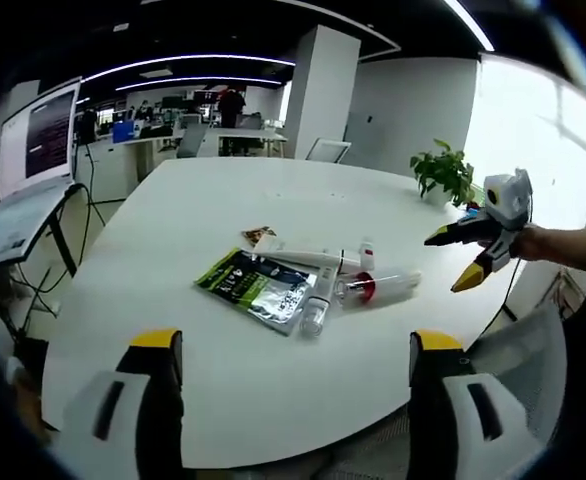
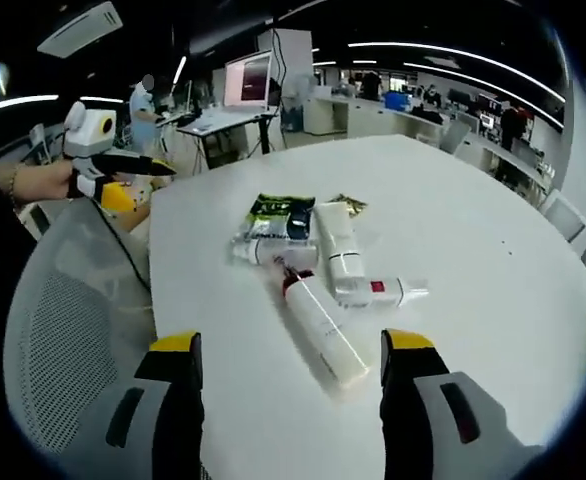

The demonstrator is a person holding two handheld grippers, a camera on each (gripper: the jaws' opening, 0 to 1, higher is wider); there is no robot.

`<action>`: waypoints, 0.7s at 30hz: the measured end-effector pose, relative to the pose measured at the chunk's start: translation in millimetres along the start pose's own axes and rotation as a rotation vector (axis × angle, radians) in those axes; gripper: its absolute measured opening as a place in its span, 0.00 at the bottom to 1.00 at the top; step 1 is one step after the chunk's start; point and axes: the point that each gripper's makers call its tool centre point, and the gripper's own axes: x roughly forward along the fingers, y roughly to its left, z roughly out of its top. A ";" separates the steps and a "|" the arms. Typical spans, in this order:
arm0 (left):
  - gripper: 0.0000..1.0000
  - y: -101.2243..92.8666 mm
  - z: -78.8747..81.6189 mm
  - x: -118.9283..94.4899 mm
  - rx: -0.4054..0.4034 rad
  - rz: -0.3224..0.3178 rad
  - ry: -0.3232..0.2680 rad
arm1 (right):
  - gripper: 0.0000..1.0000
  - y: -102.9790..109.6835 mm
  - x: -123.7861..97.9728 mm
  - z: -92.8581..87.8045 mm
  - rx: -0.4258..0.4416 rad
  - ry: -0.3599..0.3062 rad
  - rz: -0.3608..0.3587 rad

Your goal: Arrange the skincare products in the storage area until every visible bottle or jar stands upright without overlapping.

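Both grippers, left [image 1: 295, 375] and right [image 2: 290, 375], gaping wide and empty above white table [image 1: 213, 390]; skincare bottles [image 2: 323, 330] lying flat beside sachet [image 1: 256, 283].

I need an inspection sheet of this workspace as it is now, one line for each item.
Surface: white round table, bare apart from one cluster.
Job's things: tubes and bottles all lying flat, bunched together; red-collared bottle, white tube, small clear bottle.
Clutter: green sachet under the cluster.
Grippers: left hand-held gripper open; right hand-held gripper open; both short of the products.
Cables: hanging by the side desk.
Surroundings: open office, potted plant, mesh chair.
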 end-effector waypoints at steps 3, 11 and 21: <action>0.86 1.4 -0.9 0.6 -0.007 -0.001 0.004 | 0.70 -1.9 7.5 -3.6 -0.030 0.020 0.007; 0.84 -1.2 1.6 -0.5 0.002 0.009 -0.002 | 0.64 -5.9 17.6 -0.3 -0.072 0.040 0.042; 0.84 2.3 0.9 0.3 0.003 0.008 -0.004 | 0.60 -11.7 38.9 -4.1 -0.144 0.105 0.090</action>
